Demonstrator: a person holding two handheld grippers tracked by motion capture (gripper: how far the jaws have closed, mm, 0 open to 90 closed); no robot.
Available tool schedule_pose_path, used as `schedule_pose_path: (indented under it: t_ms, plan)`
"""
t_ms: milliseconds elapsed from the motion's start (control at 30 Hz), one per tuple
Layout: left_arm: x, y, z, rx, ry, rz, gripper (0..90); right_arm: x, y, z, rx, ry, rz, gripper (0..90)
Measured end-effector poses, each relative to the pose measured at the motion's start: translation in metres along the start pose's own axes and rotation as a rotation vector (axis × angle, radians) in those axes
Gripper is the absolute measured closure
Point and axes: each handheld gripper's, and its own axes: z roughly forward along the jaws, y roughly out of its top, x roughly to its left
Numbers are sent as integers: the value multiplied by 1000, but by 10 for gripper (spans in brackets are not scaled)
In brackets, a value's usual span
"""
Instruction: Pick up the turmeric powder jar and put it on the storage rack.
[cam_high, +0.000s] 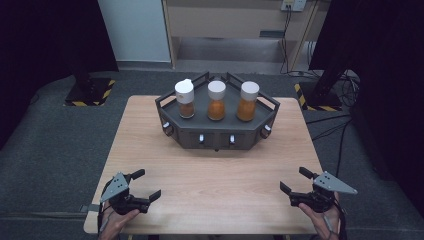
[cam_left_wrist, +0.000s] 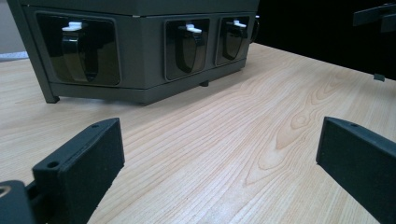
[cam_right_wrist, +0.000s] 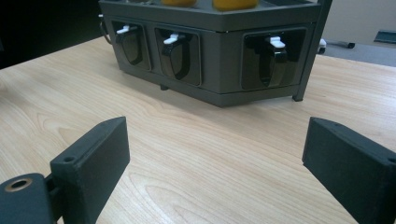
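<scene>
A: Where is the dark grey angular metal rack (cam_high: 218, 134)?

B: In the upper middle of the high view, at the far half of the pale wooden bench (cam_high: 210, 185). Three clear jars of orange powder with white caps stand in a row on its top: the left jar (cam_high: 185, 98), the middle jar (cam_high: 216, 100) and the right jar (cam_high: 248, 101).

A: And its front?

B: Small white-tipped levers (cam_right_wrist: 173, 38) sit in dark recesses along the front faces, seen in both gripper views.

A: The tongs?

B: The left tongs (cam_high: 142, 185) are at the lower left of the high view, jaws spread wide with only bare bench between them. The right tongs (cam_high: 295, 181) are at the lower right, also gaping and gripping nothing. Both point toward the rack and stay well apart from it.
</scene>
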Motion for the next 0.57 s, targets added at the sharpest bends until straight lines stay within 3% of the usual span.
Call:
schedule_pose_path:
  t_ms: [133,567]
  plan:
    - [-1,1,0,0,-3,9,0,1,-4,1,-12,-8,-20,77]
    - [1,0,2,-6,-10,6,0,-2,-8,2,-18,1,-9,70]
